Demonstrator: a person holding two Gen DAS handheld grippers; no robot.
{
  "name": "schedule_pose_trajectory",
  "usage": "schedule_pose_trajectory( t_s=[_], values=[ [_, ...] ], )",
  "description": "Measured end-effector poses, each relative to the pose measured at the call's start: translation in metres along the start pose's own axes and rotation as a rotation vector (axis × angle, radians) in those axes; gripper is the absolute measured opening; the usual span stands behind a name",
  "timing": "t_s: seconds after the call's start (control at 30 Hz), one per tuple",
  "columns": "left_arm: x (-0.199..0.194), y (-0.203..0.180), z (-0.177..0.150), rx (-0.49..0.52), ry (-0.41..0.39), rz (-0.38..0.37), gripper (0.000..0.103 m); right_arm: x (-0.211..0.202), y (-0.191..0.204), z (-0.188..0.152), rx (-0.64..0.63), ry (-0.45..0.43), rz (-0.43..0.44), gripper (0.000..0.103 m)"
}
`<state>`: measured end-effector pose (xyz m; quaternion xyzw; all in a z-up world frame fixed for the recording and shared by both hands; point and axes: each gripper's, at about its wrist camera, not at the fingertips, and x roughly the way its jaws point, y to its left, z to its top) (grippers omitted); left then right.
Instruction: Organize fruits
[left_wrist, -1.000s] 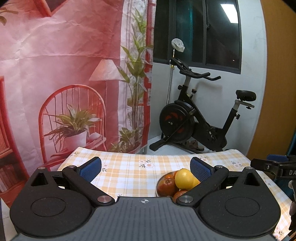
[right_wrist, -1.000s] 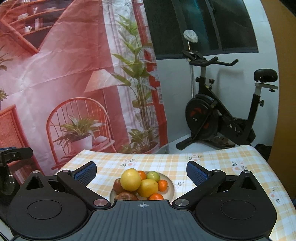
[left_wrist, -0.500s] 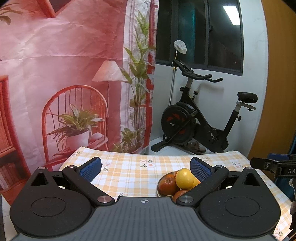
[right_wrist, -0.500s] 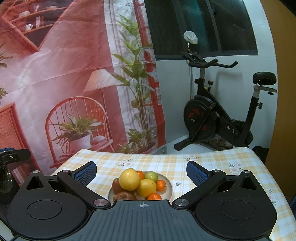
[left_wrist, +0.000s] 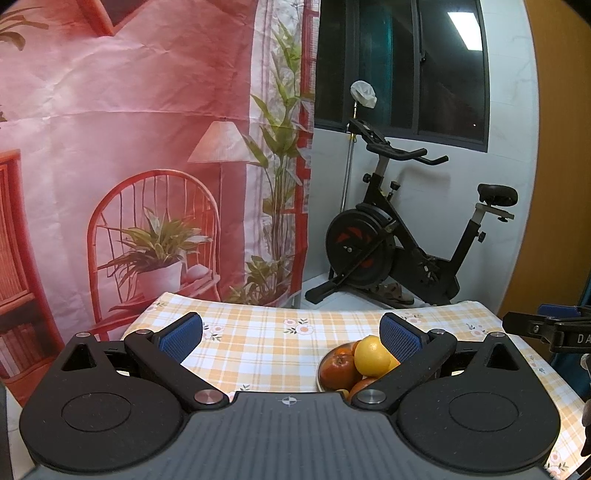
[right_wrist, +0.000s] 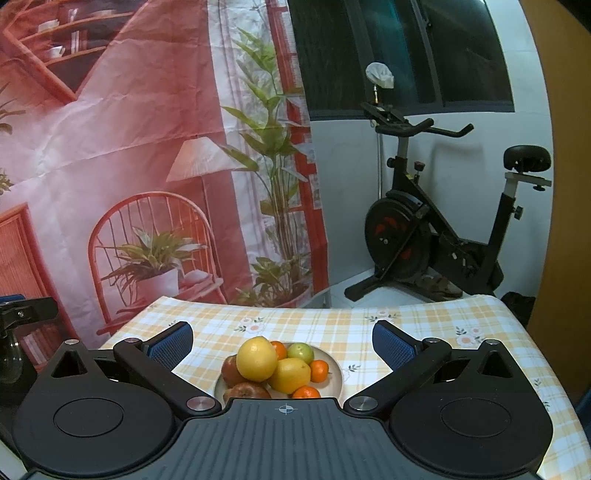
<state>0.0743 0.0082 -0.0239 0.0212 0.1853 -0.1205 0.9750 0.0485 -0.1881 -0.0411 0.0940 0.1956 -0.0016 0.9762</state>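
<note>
Fruit (right_wrist: 256, 357) round, glossy, heaped on plate (right_wrist: 336, 373); checked tablecloth (right_wrist: 332, 328); left tongs (left_wrist: 291, 334), right tongs (right_wrist: 282, 341) wide, empty.

Both wrist views toward shared fruit plate (right_wrist: 338, 373)

The right tool (right_wrist: 282, 341) now sits a little higher over the plate (right_wrist: 334, 382), which shows more fruit. In the left view the plate (left_wrist: 322, 373) lies farther toward 5 o'clock.

Orange-and-white checked tabletop (right_wrist: 332, 328) with small flowers; cream plate (right_wrist: 335, 376) holding yellow, orange, red and green fruits (right_wrist: 275, 365); blue-padded black hand-held gripper (right_wrist: 282, 339)
</note>
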Motion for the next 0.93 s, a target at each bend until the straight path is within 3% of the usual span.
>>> schedule_pose_trajectory(
  t_s=[0.93],
  values=[
    [0.0006,0.0041,-0.0027,-0.015,0.01,0.011,0.103,-0.0028,-0.0029,-0.0022,0.0,0.004,-0.001,0.103]
  ],
)
